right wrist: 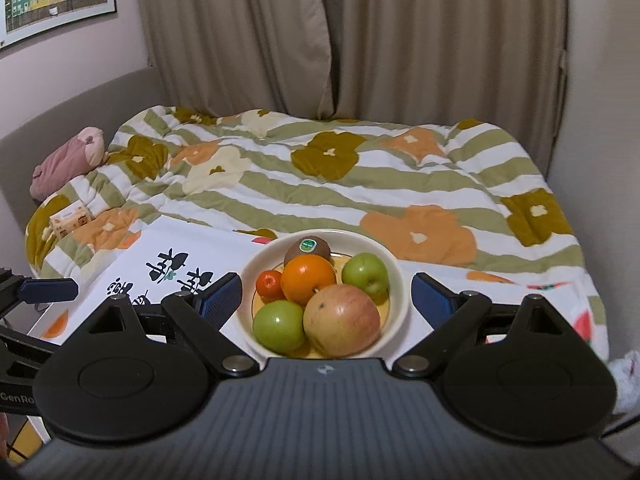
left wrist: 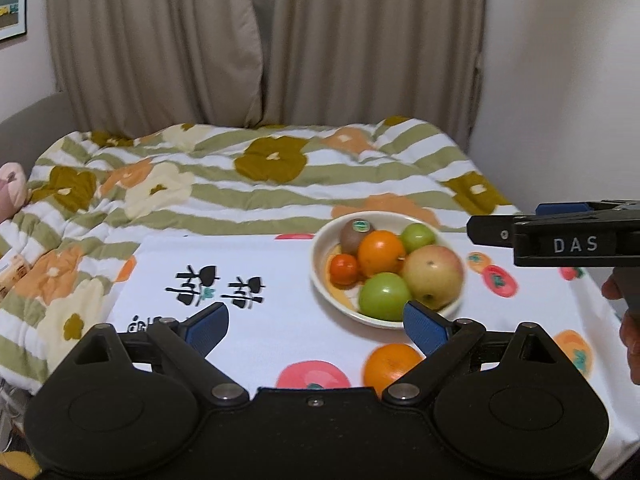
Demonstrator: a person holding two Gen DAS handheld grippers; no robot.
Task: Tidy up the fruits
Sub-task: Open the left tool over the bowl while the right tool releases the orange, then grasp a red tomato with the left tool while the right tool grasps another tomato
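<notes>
One loose round orange [left wrist: 394, 366] lies on the white fruit-print tablecloth [left wrist: 280, 320], just in front of our left gripper [left wrist: 316, 326] and a little toward its right finger; we judge it the last fruit outside the bowl. Our left gripper is spread wide with nothing between its blue pads [left wrist: 210, 326], so we can go straight for that orange. We should centre it between the fingers, come down low enough to catch its widest part, and close gently, since a smooth round fruit can roll or squirt out of a shallow pinch.

Beyond it sits the cream ceramic bowl [left wrist: 320, 280], already crowded: a green apple [left wrist: 384, 296] and a large yellow-red apple [left wrist: 432, 276] at the front, a second orange [left wrist: 380, 252] in the middle, a small red-orange tomato-like fruit [left wrist: 343, 269] at left, a small green apple [left wrist: 418, 237] and a brown kiwi with a sticker [left wrist: 354, 234] at the back. We should set the orange down softly in a gap so the pile does not shift.

Our right gripper [right wrist: 326, 300] hangs over the bowl's near side, likewise spread and empty; it could steady the rim. Farthest off lies the striped floral quilt [left wrist: 240, 176].
</notes>
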